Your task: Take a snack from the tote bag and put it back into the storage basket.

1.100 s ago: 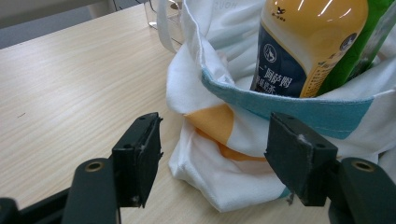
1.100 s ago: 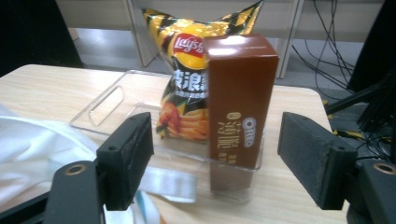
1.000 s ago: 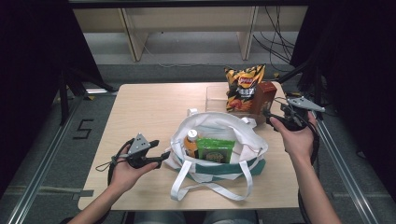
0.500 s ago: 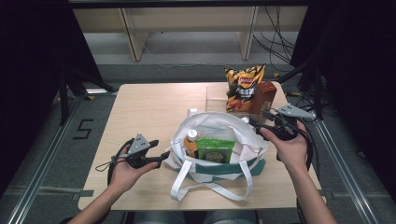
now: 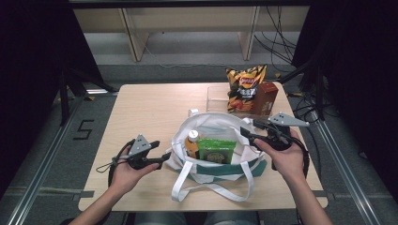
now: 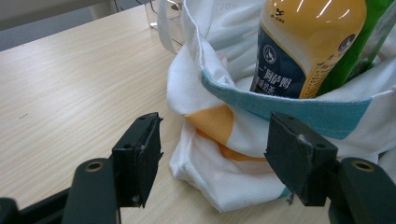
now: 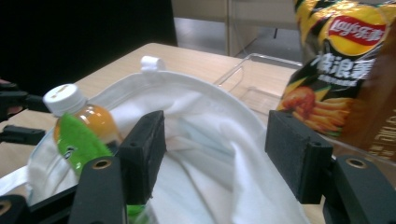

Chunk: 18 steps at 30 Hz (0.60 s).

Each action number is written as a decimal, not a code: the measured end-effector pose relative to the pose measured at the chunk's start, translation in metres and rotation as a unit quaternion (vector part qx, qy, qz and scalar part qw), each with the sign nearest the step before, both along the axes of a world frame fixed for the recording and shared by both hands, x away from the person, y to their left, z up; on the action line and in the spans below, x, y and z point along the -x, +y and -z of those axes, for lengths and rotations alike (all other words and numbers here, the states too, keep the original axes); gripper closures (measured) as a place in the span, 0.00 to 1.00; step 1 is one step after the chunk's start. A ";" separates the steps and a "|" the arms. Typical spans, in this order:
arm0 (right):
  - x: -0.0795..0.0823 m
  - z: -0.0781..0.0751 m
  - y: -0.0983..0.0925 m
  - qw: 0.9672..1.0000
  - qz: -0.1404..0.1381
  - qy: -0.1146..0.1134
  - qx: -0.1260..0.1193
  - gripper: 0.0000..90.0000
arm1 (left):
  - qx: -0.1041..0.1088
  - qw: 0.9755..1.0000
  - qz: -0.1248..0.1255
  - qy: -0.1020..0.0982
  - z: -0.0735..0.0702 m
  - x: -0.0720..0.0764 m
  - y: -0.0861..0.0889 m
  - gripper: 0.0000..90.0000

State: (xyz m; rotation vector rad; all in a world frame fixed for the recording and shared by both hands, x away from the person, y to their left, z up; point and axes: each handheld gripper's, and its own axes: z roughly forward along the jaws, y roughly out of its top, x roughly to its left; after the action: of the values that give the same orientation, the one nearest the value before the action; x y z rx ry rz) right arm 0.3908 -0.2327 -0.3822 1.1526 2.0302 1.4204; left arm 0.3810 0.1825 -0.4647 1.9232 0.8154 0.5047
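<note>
A white tote bag [image 5: 213, 140] stands open mid-table, holding an orange drink bottle [image 5: 191, 143] and a green packet [image 5: 216, 150]. My left gripper [image 5: 164, 157] lies level at the bag's left side. In the left gripper view its jaws [image 6: 215, 149] stand open, with the bag's white, orange and teal cloth [image 6: 224, 140] just ahead and the bottle [image 6: 303, 46] above. My right gripper [image 5: 246, 131] reaches over the bag's right rim. Its jaws [image 7: 215, 144] have just been closing a little but stay open, with the white rim cloth [image 7: 224, 154] between them, untouched by the pads.
A yellow and black chips bag [image 5: 244, 86] and a brown box [image 5: 266, 98] stand at the back right in a clear plastic tray [image 5: 217, 96]. The bag's white handles [image 5: 211, 190] trail toward the table's near edge. Bare tabletop [image 5: 145, 112] lies left of the bag.
My right gripper has moved left, away from the chips and box, to the bag's right rim, and its jaws have narrowed slightly. The left gripper has stayed put.
</note>
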 end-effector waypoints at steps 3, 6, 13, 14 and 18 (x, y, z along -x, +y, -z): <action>0.004 0.004 0.005 1.000 -0.018 0.003 0.004 0.43 | 0.000 1.000 0.000 0.000 0.000 0.000 0.000 0.39; 0.008 0.007 0.009 1.000 -0.021 0.019 -0.008 0.43 | -0.002 1.000 0.002 0.001 0.000 0.000 0.000 0.39; 0.007 0.016 0.021 0.999 -0.048 0.022 -0.004 0.42 | 0.000 1.000 0.002 0.000 0.000 0.000 0.000 0.39; 0.009 0.016 0.023 0.999 -0.046 0.024 -0.004 0.42 | 0.000 1.000 0.002 0.000 0.000 0.000 0.000 0.39; 0.009 0.017 0.026 0.998 -0.053 0.023 0.007 0.42 | 0.001 1.000 0.005 0.000 0.000 -0.001 0.001 0.39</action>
State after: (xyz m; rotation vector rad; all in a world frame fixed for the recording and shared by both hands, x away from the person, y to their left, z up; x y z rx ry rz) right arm 0.3814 -0.2070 -0.3991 1.0948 2.1588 1.4392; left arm 0.3818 0.1832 -0.4648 1.9243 0.8059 0.4986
